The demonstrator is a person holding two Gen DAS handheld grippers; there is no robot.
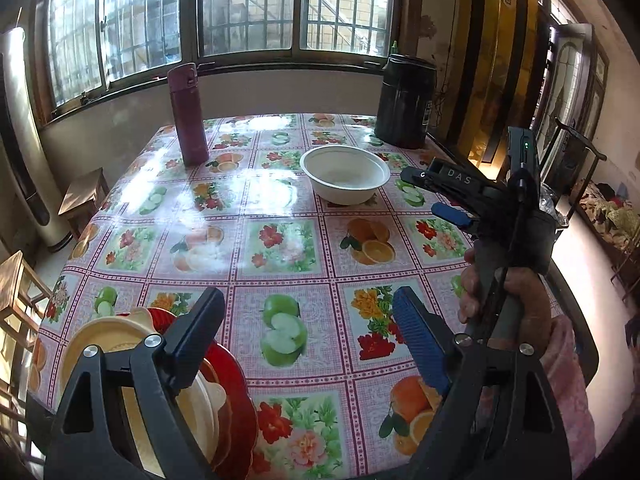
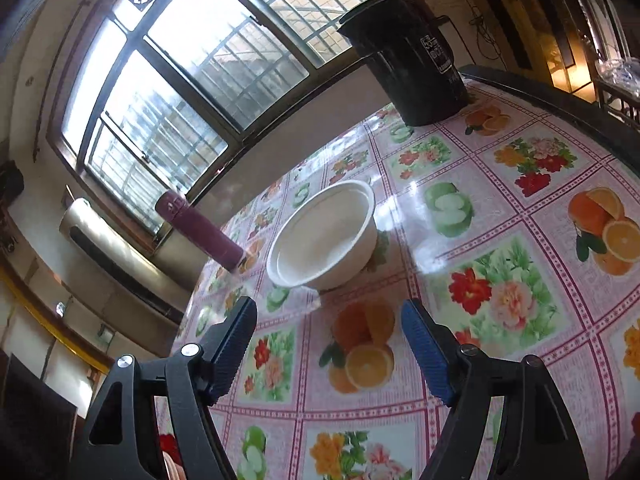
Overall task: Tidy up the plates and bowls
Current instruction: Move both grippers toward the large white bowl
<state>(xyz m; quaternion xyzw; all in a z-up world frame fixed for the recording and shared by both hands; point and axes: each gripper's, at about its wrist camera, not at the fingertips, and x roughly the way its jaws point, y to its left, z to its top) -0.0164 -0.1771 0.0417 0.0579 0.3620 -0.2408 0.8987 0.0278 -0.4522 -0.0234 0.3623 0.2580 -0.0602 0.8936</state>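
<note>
A white bowl (image 1: 345, 174) stands empty on the flowered tablecloth (image 1: 288, 248) toward the far side; it also shows in the right wrist view (image 2: 324, 236). At the near left, a cream plate (image 1: 120, 344) lies on a red plate (image 1: 236, 408). My left gripper (image 1: 308, 328) is open and empty, its left finger over the stacked plates. My right gripper (image 2: 328, 344) is open and empty, a short way in front of the white bowl; it shows from the side in the left wrist view (image 1: 432, 196), just right of the bowl.
A maroon flask (image 1: 187, 114) stands at the far left of the table and a black canister (image 1: 406, 100) at the far right. Barred windows run behind. Wooden stools (image 1: 82, 196) stand left of the table. The table's dark right edge (image 2: 560, 100) is close.
</note>
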